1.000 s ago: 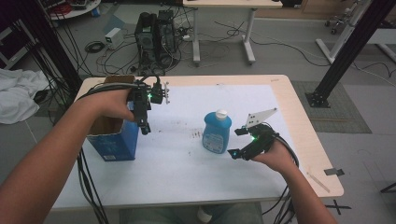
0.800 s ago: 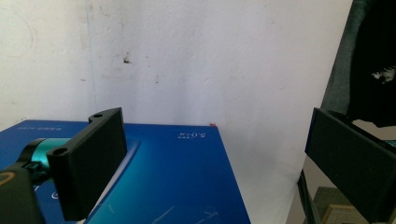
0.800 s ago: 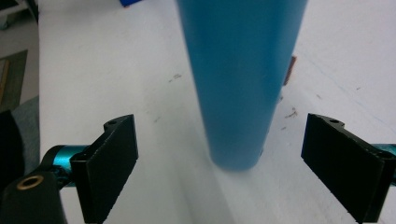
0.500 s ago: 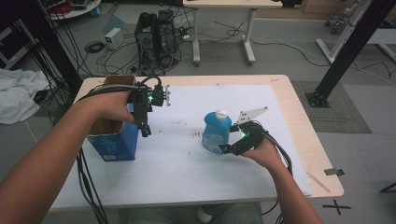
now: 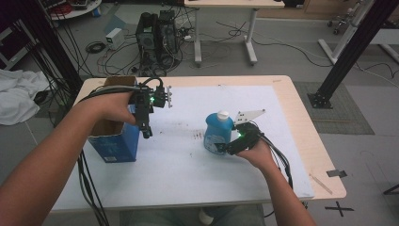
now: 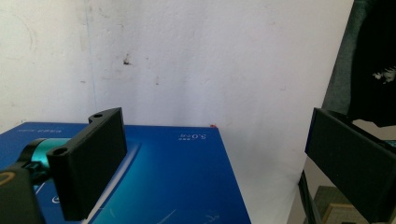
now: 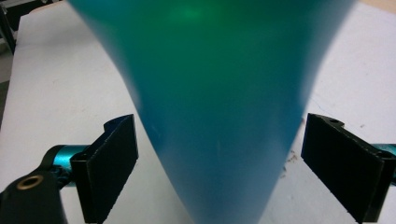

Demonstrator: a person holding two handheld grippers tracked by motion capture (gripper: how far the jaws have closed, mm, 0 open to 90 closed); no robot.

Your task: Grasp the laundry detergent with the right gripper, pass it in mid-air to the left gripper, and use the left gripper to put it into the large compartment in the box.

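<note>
A blue bottle (image 5: 217,135) with a white cap stands upright on the white table cover (image 5: 188,165). My right gripper (image 5: 229,149) is at the bottle's near right side. In the right gripper view the bottle (image 7: 215,70) sits between the open jaws of the right gripper (image 7: 222,135), with a gap on each side. My left gripper (image 5: 147,132) points down beside the right wall of an open blue cardboard box (image 5: 115,143). In the left gripper view the left gripper (image 6: 215,135) is open above the box's blue printed face (image 6: 163,182), holding nothing.
The box stands at the table's left edge. A computer tower (image 5: 157,30) and cables lie on the floor behind the table. A black frame post (image 5: 348,52) rises at the right. White cloth (image 5: 16,96) lies at the far left.
My right gripper has moved left up to the bottle, so its jaws now straddle it. The left gripper has shifted slightly lower beside the box.
</note>
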